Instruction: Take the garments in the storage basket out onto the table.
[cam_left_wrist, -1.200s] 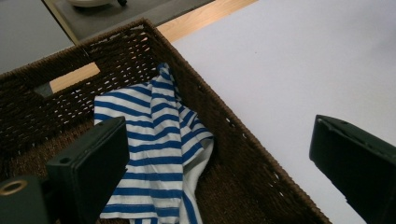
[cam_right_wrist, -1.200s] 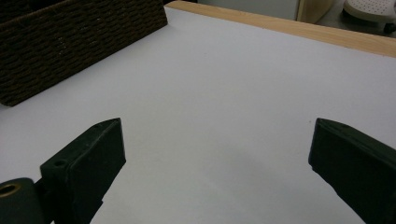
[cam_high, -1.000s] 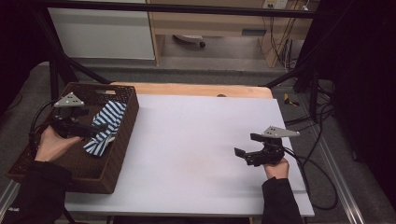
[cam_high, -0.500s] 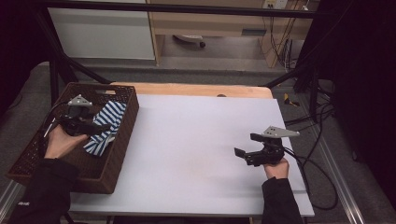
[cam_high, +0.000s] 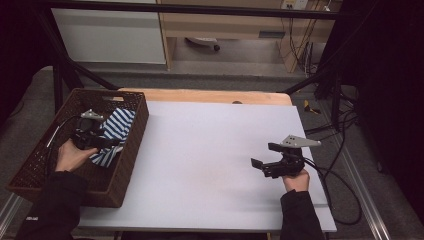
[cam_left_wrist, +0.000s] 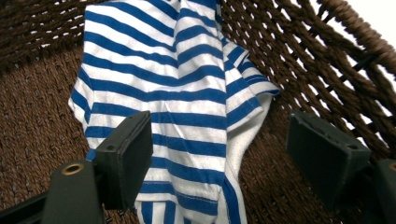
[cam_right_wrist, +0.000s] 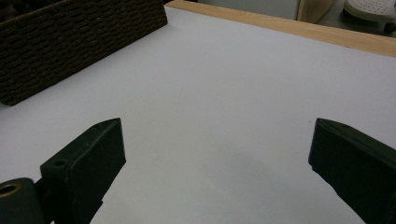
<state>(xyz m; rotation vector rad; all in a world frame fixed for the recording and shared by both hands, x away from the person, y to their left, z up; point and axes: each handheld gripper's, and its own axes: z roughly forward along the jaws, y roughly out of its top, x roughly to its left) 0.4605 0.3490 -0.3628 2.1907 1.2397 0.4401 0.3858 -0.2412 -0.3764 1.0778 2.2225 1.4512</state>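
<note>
Fingers (cam_left_wrist: 126, 158) of the left gripper (cam_left_wrist: 219, 168) stand spread wide, grasping nothing, with the blue-and-white striped garment (cam_left_wrist: 177, 98) lying between and below them. That garment sits crumpled in the wicker basket (cam_high: 131, 150), draped against its right wall, at the left end of the desk (cam_high: 210, 150). Right gripper (cam_right_wrist: 215, 158) hovers low over bare desk surface on the right, fingers equally released, empty.

Step in hand, as judged: reach for the garment, grasp not yet made. Next move calls for lowering the left fingers onto a fold of cloth and closing; the fabric looks soft and should bunch easily.

Edges: the basket wall rises close beside the far left finger, so a lift must go up before going sideways. Open room: broad clear white surface between basket and right gripper, well away from the desk's wooden back edge (cam_high: 200, 96).
</note>
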